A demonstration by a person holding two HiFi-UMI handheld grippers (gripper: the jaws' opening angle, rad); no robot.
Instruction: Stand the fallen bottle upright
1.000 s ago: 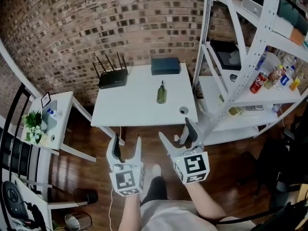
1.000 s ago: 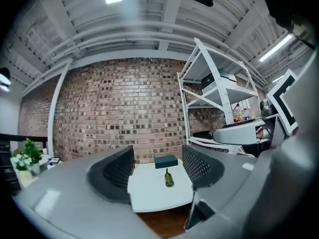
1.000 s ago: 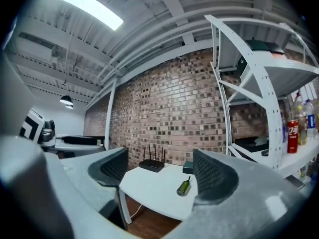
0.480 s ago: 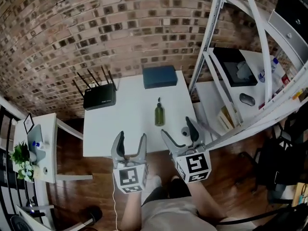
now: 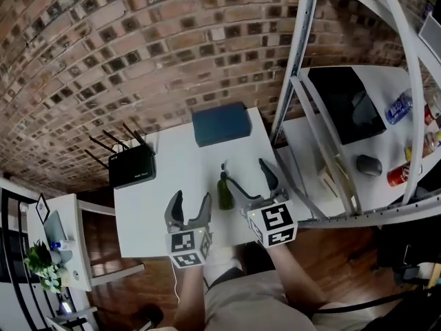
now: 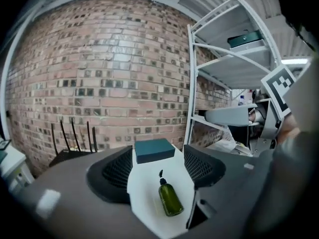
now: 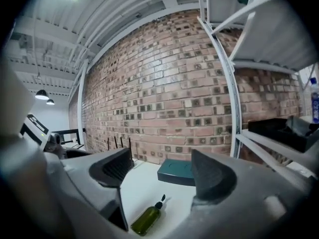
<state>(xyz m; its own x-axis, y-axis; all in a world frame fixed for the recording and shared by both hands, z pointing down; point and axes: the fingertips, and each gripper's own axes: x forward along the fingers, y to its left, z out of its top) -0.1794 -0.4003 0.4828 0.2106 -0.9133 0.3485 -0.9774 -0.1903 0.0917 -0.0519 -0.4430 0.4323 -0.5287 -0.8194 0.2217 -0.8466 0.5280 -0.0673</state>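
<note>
A green bottle (image 5: 224, 192) with a black pump top lies on its side on the white table (image 5: 148, 205), its top toward the brick wall. My left gripper (image 5: 191, 205) hovers over the table's near edge just left of the bottle; its jaws are opening, with nothing between them. My right gripper (image 5: 248, 178) hangs open just right of the bottle, touching nothing. The left gripper view shows the bottle (image 6: 169, 199) ahead between the fingers of that gripper (image 6: 155, 171). In the right gripper view the bottle (image 7: 148, 219) lies low and left of that gripper (image 7: 162, 171).
A dark teal box (image 5: 220, 123) sits at the table's far edge and a black router (image 5: 131, 165) with antennas at its far left. A white metal shelf rack (image 5: 298, 81) stands close on the right, holding a mouse (image 5: 369, 165) and cans. A brick wall lies behind.
Both grippers have moved forward from above the floor to over the table's near edge, flanking the bottle. The table now sits much closer in view.
</note>
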